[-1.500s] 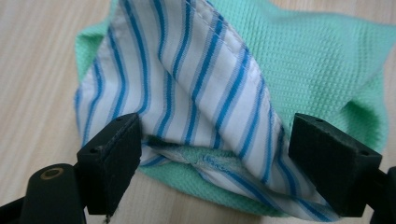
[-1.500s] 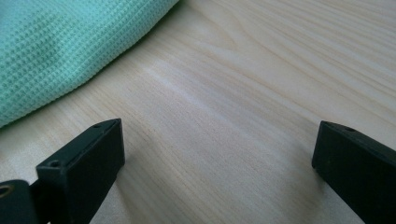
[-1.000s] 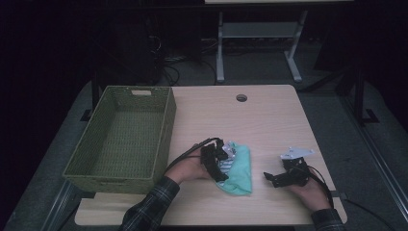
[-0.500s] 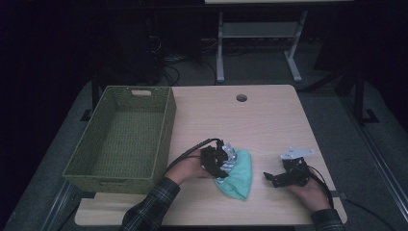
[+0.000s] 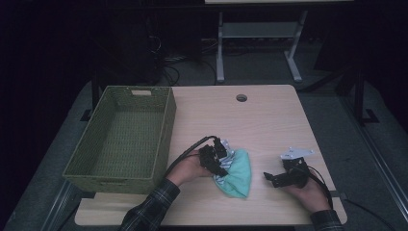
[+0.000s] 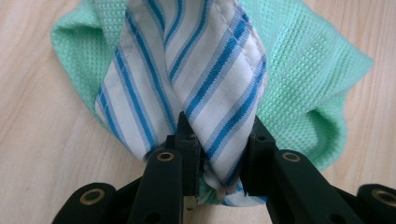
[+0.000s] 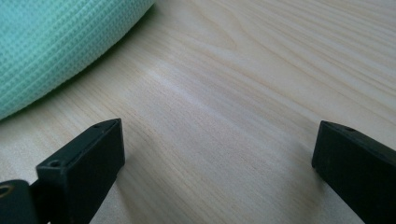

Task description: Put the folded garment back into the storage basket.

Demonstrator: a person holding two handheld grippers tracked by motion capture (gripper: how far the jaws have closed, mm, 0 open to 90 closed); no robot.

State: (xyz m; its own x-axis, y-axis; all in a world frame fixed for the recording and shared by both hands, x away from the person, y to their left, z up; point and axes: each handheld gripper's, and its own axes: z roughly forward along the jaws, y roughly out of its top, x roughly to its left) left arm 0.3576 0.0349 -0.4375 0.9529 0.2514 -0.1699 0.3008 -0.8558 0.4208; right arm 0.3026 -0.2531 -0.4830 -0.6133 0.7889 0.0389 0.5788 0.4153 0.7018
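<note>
On a pale wooden table (image 5: 269, 120), left gripper (image 5: 217, 159) just closed, pinching a blue-striped white cloth (image 6: 187, 79) that lies folded over a mint-green cloth (image 5: 238, 174) near the front edge. Right gripper (image 5: 281, 178) resting well apart to the right, jaws spread wide over bare wood, nothing between them; green cloth's edge at upper left in the right gripper view. Green woven basket (image 5: 120, 137) at table's left, apparently holding nothing, though dimly lit.
</note>
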